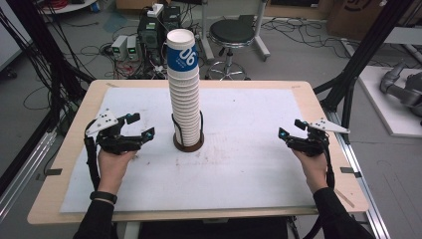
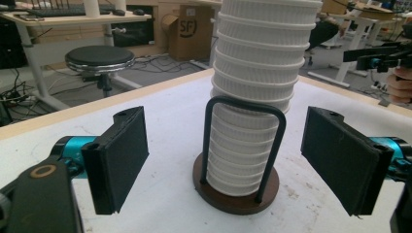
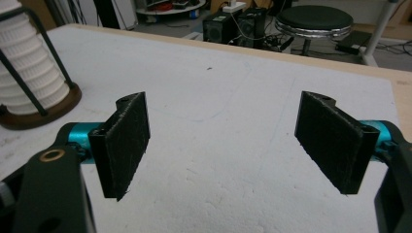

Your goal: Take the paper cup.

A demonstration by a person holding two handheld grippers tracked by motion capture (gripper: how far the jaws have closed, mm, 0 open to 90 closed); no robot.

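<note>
stack: I see the tall stack of white ribbed paper cups (image 1: 183,84), top cup blue-banded, in a dark wire holder on a round brown base (image 1: 188,143), mid-table toward the far edge of the white mat (image 1: 249,164).
axis: upright, long axis vertical.
left gripper (image 1: 142,127): jaws spread, nothing between the pads; stack dead ahead, just beyond the tips.
right gripper (image 1: 289,128): jaws apart, empty; well off near the right edge.
nearer: left, I'd judge.

Grey floor strewn with cables (image 1: 94,50) — a black round stool (image 1: 231,34) and cardboard boxes (image 2: 187,29) behind the table (image 1: 74,134).
</note>
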